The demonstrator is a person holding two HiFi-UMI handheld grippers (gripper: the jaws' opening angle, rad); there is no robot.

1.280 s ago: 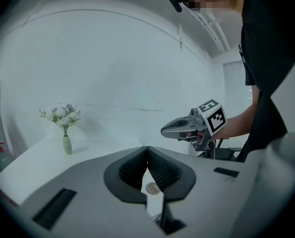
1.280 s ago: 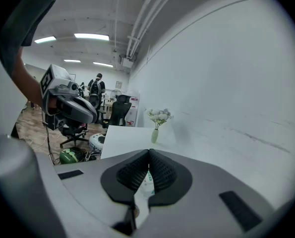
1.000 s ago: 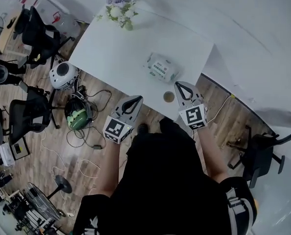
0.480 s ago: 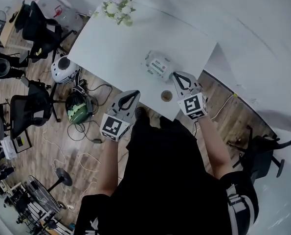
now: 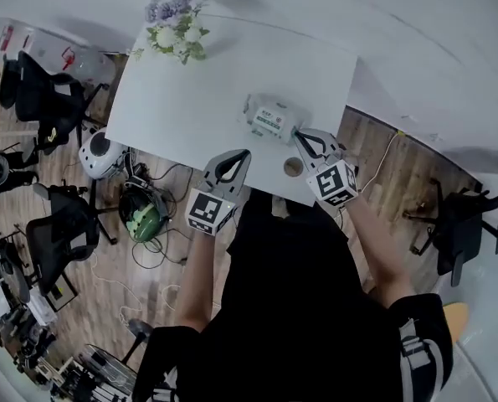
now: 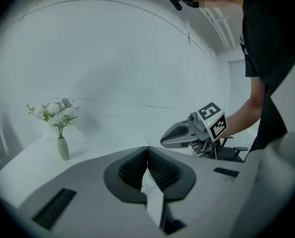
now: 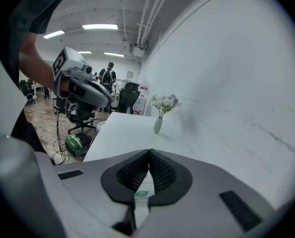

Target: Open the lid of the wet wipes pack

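The wet wipes pack (image 5: 271, 119), white with a green label, lies flat on the white table (image 5: 198, 90) near its front edge, lid down. My right gripper (image 5: 300, 133) is shut and empty, its tips just right of the pack's near corner. My left gripper (image 5: 243, 153) is shut too and hovers over the table's front edge, a little short of the pack. In the left gripper view the jaws (image 6: 147, 148) meet with a sliver of the pack (image 6: 149, 183) showing beneath them. The right gripper view shows the pack's green label (image 7: 142, 193) under the closed jaws (image 7: 148, 151).
A vase of flowers (image 5: 174, 25) stands at the table's far left corner. A small round brown disc (image 5: 293, 167) lies by the front edge beside the right gripper. Office chairs (image 5: 58, 224), cables and a green helmet (image 5: 141, 213) fill the wooden floor on the left.
Both grippers have moved forward and down toward the pack. The right tips now sit beside its corner, and the left has reached the table's edge. Both have stayed shut.
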